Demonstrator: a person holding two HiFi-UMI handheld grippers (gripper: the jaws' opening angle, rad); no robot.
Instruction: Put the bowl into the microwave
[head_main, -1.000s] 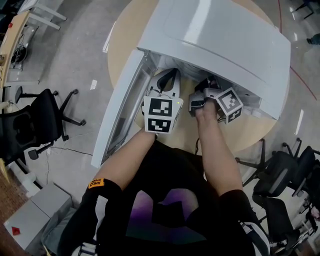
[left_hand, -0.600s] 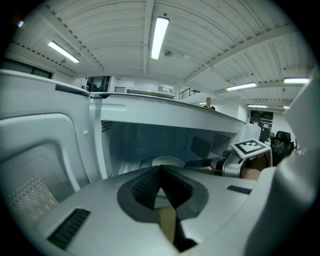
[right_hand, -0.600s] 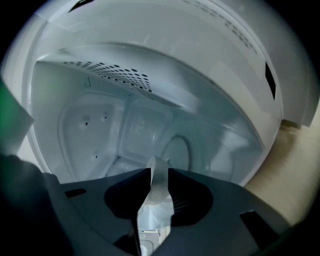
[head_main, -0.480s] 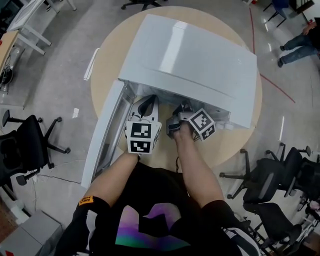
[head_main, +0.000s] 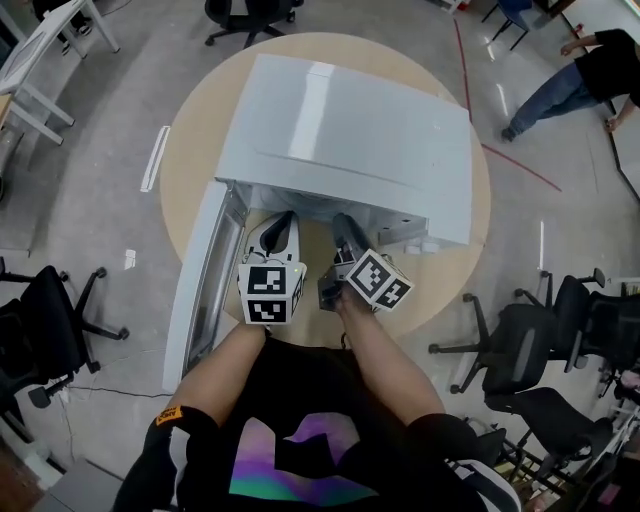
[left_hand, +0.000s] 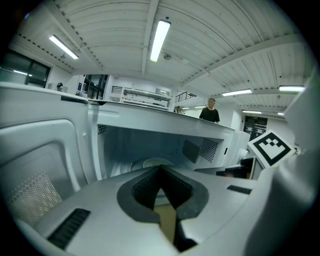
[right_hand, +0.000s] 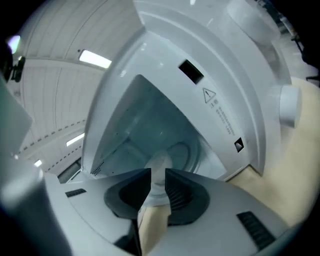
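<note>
Blocking microwave (left_hand: 125, 145) interior, left hand-held gripper (left_hand: 160, 169), jaws together

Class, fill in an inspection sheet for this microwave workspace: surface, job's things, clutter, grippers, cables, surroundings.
Surface: round wooden table, largely covered by the microwave.
Job's things: microwave white, door swung open leftward; pale round shape on its cavity floor, bowl or turntable, cannot tell.
Clutter: nothing seen.
Grippers: left gripper fingers together, empty; right gripper fingers slightly apart, empty; both before the opening.
Cables: nothing seen on the table.
Surroundings: office chairs, a desk, a person standing far right.
</note>
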